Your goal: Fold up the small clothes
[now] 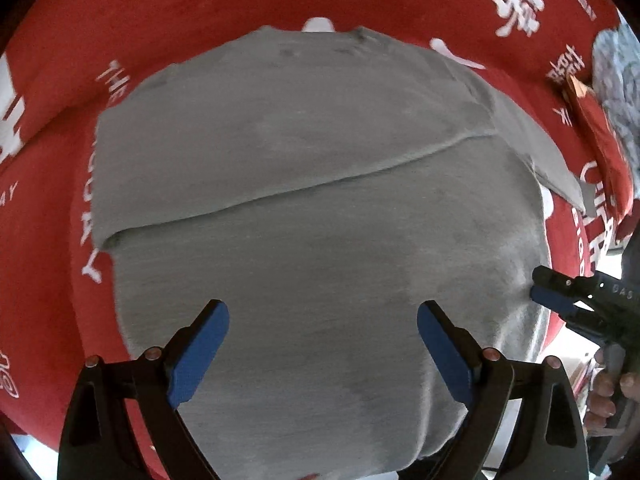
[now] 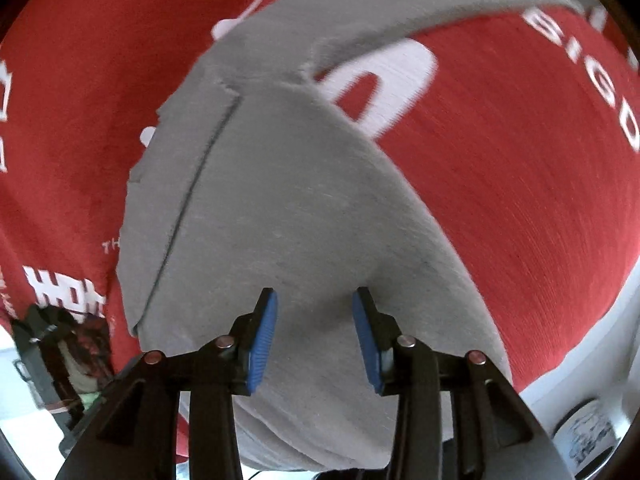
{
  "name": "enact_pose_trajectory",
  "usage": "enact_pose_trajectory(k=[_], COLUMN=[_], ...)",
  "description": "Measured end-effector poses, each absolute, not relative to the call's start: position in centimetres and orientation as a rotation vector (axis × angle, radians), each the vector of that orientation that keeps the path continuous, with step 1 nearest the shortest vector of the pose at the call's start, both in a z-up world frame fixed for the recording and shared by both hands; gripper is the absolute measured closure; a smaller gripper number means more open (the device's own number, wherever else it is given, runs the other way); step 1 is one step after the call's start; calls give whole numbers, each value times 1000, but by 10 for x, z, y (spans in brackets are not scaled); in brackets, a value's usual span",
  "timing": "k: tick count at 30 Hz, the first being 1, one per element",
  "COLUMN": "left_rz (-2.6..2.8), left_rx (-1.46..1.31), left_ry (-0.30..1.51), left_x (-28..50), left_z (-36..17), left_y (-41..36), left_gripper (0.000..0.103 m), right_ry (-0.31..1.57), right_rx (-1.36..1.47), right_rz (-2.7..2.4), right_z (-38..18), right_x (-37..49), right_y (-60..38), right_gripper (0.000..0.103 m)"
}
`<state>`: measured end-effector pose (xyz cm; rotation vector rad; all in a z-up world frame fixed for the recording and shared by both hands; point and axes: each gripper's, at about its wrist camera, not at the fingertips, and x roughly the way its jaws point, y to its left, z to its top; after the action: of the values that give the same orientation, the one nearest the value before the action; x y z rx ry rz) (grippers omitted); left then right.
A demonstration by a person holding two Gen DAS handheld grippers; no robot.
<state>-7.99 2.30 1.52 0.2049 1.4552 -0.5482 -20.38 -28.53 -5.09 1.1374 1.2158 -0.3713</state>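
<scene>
Lying partly folded on red printed cloth point(image 1: 224, 4): grey garment point(image 1: 320, 208). Left gripper point(image 1: 323, 350) spread wide above it, empty. Right gripper point(image 2: 315, 336) parted, pads clear of fabric.

Soft, even daylight here, no hard shadows. Heavy fisheye bending and dark corners in both views. The right wrist view smears with motion blur across the red printed cloth point(image 2: 500, 168); left view sharper, overexposed white at the lower edges.

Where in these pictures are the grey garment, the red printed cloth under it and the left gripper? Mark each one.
grey garment point(image 1: 320, 240): left wrist view, on its flat middle.
red printed cloth point(image 1: 180, 12): left wrist view, bare part beyond the garment.
left gripper point(image 1: 323, 344): left wrist view, midway between its blue-padded fingertips.
</scene>
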Motion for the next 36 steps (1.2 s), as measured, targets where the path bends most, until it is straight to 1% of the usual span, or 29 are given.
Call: enact_pose_trajectory(k=[2,3,8,10,15,18,23,29,33,34,36], left_rz=[-548,-545,-542,-536,-549,-583,-584,-560,-545,-540,-530], left_rx=[199,196,208,231,251,243,219,171,125,110,96], left_ry=[1453,1457,1463,1459,1461,1516,1529,1530,1524,1522,1516], left_x=[-83,-84,-83,-82,-77,-76,-76,-70,-62,-59,-55], left_z=[16,16,20,21,19,9,4,1,4,5,6], left_y=[9,0,-48,-69,-113,-127,-138,-141,-136,-134,-130], left_gripper=[7,0,0,0,0,0,0,0,0,0,0], right_ry=[1215,1213,1170,1138,987,897,784,657,583,567,552], right_rx=[1153,1151,1168,1226,1350,1388,1464,1516,1614,1657,1714], right_rz=[-365,-361,-373,-403,-526,-616,-697,-698,-666,-643,-623], right_z=[-50,-49,-46,-49,-53,-57,-69,-84,-92,-97,-102], right_x=[-208,-209,-219,-228,-260,-280,-300,-292,-284,-282,-280], right_y=[-297,-302,-347,-373,-441,-478,-520,-544,-554,-556,-557], right_gripper=[60,60,59,59,59,59,59,59,59,60,82])
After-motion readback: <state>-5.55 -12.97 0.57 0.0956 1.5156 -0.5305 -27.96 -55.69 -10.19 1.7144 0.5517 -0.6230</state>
